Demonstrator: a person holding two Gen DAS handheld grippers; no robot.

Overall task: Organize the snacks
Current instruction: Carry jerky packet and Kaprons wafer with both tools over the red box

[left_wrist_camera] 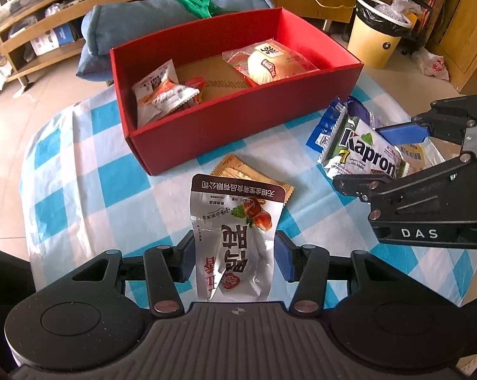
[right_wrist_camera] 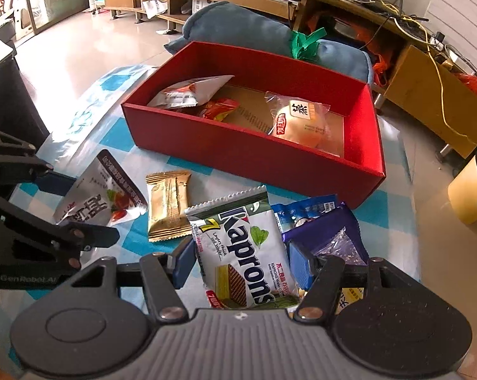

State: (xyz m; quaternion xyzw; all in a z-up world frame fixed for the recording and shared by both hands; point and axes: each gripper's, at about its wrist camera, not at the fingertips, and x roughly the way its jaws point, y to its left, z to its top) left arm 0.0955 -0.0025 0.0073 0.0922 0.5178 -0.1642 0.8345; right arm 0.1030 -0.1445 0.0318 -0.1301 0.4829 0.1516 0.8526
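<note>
two snack packs in my tongs, short of the open red cardboard box.
my left gripper pinches a silver foil pouch; my right gripper straddles the white kaprons wafer pack, unclear if clamped, over the blue-checked tablecloth.

Close wrist views sharing red box

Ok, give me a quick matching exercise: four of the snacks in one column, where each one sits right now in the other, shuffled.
Snacks:
1. silver pouch
2. Kaprons wafer pack
3. gold bar wrapper
4. wrapped bun

Places:
A. inside the red box
B. between the left gripper jaws
C. flat on the checked cloth, ungripped
D. between the right gripper jaws

Pairs: 1-B, 2-D, 3-C, 4-A
</note>
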